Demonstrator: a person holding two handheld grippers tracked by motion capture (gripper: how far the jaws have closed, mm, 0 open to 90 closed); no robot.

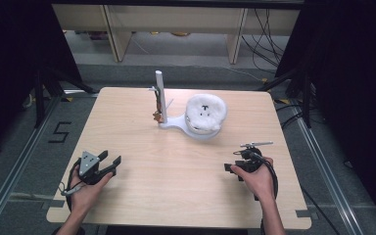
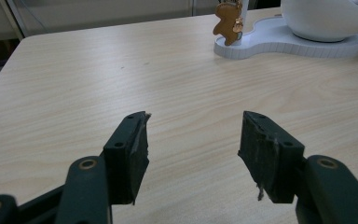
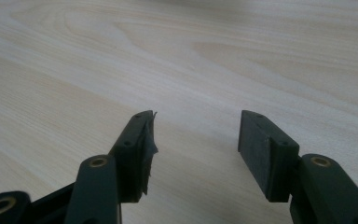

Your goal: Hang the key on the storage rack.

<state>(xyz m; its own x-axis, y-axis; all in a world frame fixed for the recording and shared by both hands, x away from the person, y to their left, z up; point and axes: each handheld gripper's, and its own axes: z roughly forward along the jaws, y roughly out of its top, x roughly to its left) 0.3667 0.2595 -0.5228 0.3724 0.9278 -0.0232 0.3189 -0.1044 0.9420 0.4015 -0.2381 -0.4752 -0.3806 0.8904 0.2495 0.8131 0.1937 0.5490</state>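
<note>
The left gripper (image 1: 110, 163) is hovering low over the bench (image 1: 142, 147), fingers (image 2: 129, 149) spread wide and gripping nothing. Well ahead of them the white stand (image 2: 279, 42) is carrying a gingerbread charm (image 2: 227, 21) and a fluffy white bowl (image 1: 205, 113); bare wood is lying between. The right gripper (image 3: 196, 140) is likewise gaping wide over bare wood, empty.

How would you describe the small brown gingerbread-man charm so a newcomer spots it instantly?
On the light wooden table, find the white plastic stand with its upright white post. The small brown gingerbread-man charm hangs against that post, left of the white fluffy bowl-shaped seat. It is the stand's one brown piece.
</note>
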